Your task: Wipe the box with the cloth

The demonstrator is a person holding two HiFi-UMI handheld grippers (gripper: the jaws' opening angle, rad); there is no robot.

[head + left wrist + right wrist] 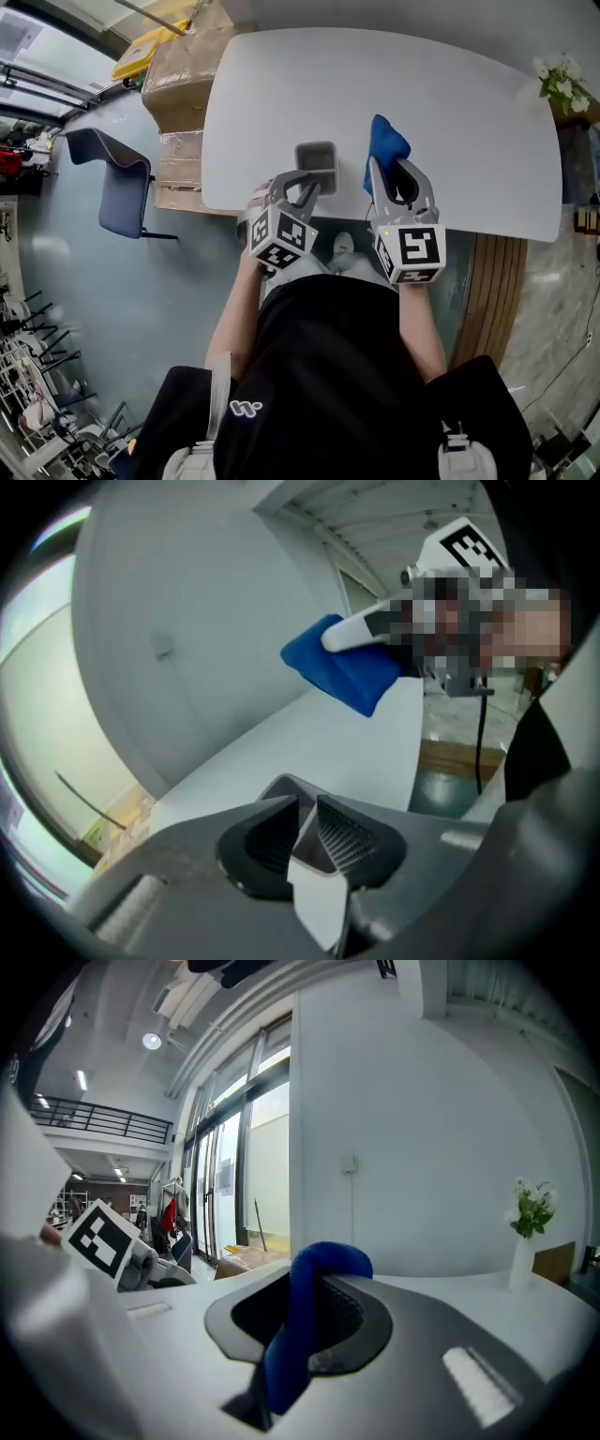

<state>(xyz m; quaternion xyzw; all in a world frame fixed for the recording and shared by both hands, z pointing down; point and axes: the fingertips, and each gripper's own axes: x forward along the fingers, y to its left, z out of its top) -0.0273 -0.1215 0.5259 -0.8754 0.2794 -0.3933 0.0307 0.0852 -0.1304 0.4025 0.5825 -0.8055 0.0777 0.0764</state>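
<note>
Between the left tongs: the left tongs (302, 183) are closed on the near wall of the small gray box (316, 161). A thin strip of that wall shows pinched between the ribbed pads in the left gripper view.
Box: open-topped with its hollow facing up. It lies just ahead of the left tongs, over the tabletop (459, 112) and close to its near edge.
Right tongs: the right tongs (396, 175) are clamped on the blue cloth (384, 145). A fold bulges up past the tips and the rest runs down between the pads.
Cloth and box: the cloth hangs just to the right of the box, near it but apart.
Near edge: the tabletop's curved rim passes right under both tongs.
Open room: bare white tabletop stretches ahead of both tongs to the far wall.
Far right: a vase of flowers (561, 80) stands by the tabletop's corner, well apart from the right tongs.
Left of the left tongs: past the tabletop's side edge are cardboard cartons (183, 70) and a blue chair (117, 183) on the floor.
</note>
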